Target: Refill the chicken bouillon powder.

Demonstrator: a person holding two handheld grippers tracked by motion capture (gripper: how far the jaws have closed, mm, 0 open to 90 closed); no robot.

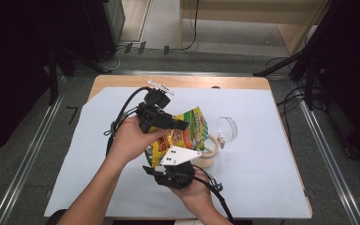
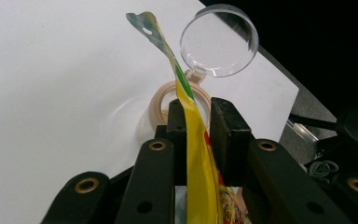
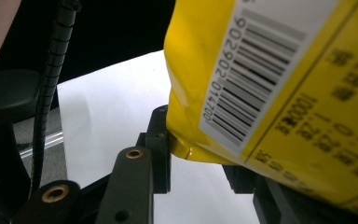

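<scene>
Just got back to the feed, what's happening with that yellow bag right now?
A person holds the yellow bag up off the table with both tools. The left tool has the bag's edge between its jaws; the right tool grips the bottom corner near the barcode. Both hands look steady. Past the bag, a tape roll lies on the white sheet, and a clear round lid stands by it.

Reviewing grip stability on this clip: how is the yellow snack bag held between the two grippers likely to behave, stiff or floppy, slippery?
The yellow snack bag is probably floppy: its top edge curls above the left gripper. Its film looks glossy, so it may slip in the right gripper, which pinches just one corner. It seems light for its size.
</scene>
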